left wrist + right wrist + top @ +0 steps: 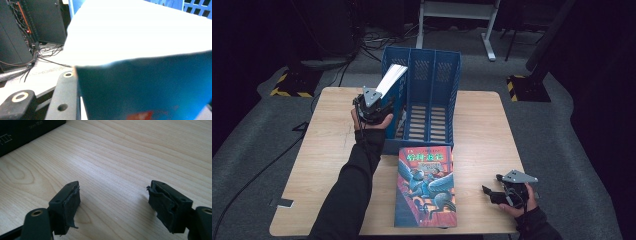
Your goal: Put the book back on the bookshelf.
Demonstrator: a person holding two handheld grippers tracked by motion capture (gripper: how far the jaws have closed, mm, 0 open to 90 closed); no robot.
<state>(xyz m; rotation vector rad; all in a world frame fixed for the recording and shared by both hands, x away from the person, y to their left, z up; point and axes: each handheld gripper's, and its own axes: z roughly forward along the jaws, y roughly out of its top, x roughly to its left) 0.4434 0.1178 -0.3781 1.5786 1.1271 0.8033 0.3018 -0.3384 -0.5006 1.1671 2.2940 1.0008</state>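
left claw [379, 102]: grips book [391, 79] over blue rack [432, 100] | right claw [113, 203]: wide, empty | risk: loose grip, book tips outside slot

A: Beneath the right gripper [113, 202] the table [120, 152] looks like pale wood, grain plain, with a soft sheen. The pads [163, 206] on its jaws look like matt black rubber, torn at the edges.

B: Between the left gripper's [373, 107] jaws, the book [140, 47] shows white paper pages and a smooth blue cover. Just beyond them, the file rack [432, 80] is blue slatted plastic. The book lying flat [426, 186] has a glossy cover.
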